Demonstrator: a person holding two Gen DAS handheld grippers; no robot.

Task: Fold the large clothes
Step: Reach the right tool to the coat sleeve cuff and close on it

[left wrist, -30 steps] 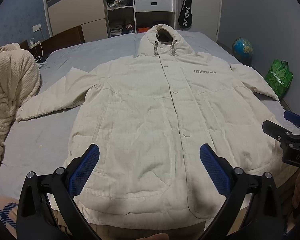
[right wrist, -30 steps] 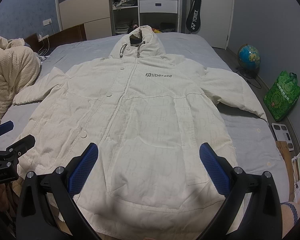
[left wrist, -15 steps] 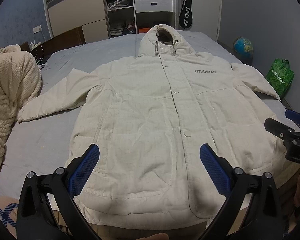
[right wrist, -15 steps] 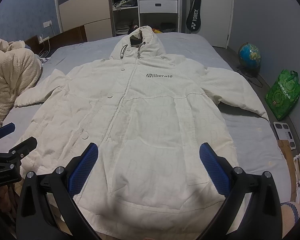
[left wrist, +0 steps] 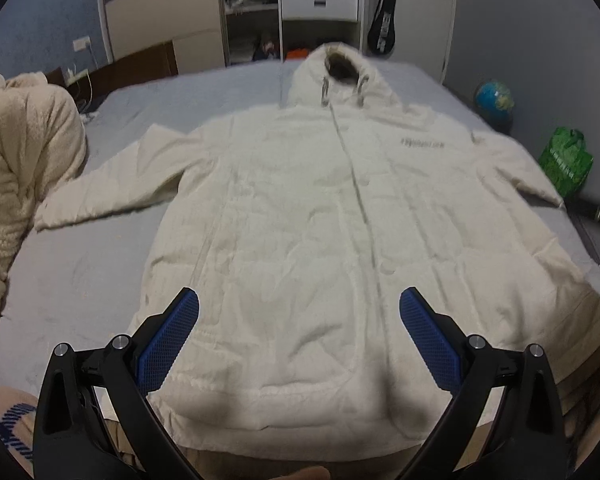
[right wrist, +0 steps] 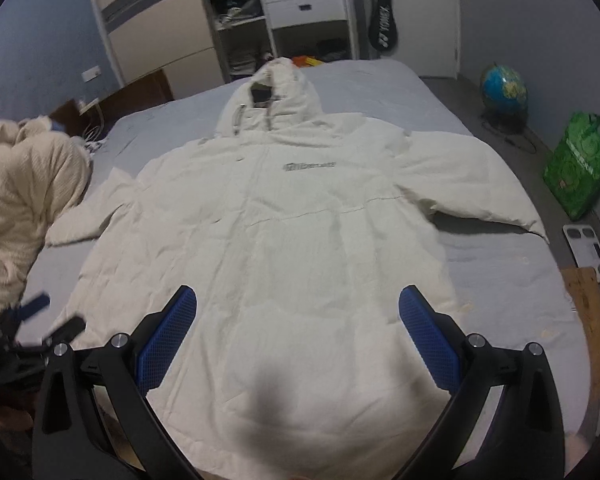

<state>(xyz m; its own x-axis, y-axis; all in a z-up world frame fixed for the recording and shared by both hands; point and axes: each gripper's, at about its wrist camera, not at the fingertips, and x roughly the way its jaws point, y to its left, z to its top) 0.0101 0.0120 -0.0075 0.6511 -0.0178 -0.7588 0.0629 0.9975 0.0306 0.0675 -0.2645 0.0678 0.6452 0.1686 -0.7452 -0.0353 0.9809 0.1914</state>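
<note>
Spread flat and face up across the bed [left wrist: 80, 280]: a cream hooded coat [left wrist: 300, 240], hood toward the far edge, hem hanging just over the near edge, both sleeves angled out toward the side edges. Laid out this way, presumably, so sleeves and sides can be turned inward one at a time. Nothing folded yet.

Left claw [left wrist: 299, 334] released, jaws wide apart, poised above the hem near the near left corner, gripping nothing. Right claw [right wrist: 298, 334] likewise spread wide and empty, above the hem toward the near right corner. Held at opposite ends of the hem, probably to take the coat from both sides at once.

Heaped against the left edge, a knitted blanket [left wrist: 20, 168], clear of the sleeve tip or perhaps just touching it; motion blur hides which.
</note>
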